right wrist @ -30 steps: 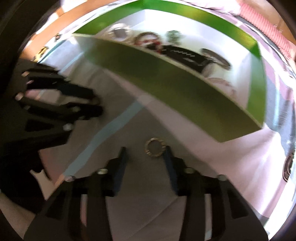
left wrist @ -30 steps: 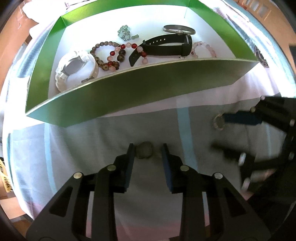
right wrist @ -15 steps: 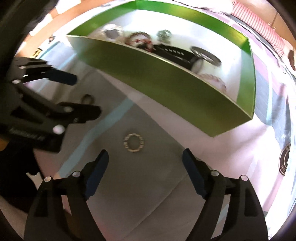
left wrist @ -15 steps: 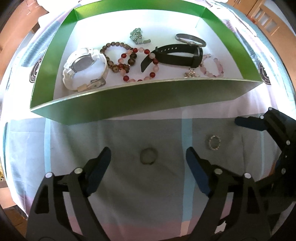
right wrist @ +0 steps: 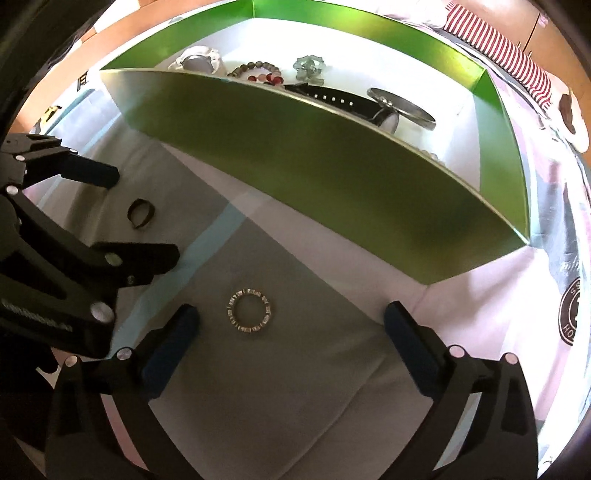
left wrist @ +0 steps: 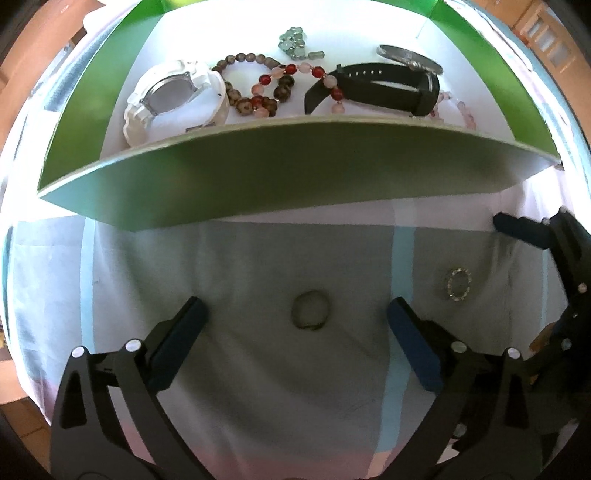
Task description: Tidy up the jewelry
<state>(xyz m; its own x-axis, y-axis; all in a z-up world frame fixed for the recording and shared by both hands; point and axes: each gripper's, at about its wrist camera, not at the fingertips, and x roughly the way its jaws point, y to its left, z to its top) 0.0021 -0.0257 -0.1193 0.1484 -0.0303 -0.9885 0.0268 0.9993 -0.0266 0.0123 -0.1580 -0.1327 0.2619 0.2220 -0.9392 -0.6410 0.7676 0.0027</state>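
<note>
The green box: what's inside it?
The green box holds a white watch, a black watch, bead bracelets, a green trinket and a metal bangle. Its near wall hides part of the floor and a pink bracelet.

We take this for a home, a lived-in room and no workshop. The table (left wrist: pixel 258 398) wears a soft pastel cloth (right wrist: pixel 306 387) with pale blue stripes and creases. On it stands a green box (left wrist: pixel 280 177) with a white floor, holding a white watch (left wrist: pixel 173 96), a black watch (left wrist: pixel 380 88) and bead bracelets (left wrist: pixel 258 92). At the far right we see a red-striped fabric (right wrist: pixel 498 48) and wooden panelling (left wrist: pixel 543 33) beyond the cloth's edge.
</note>
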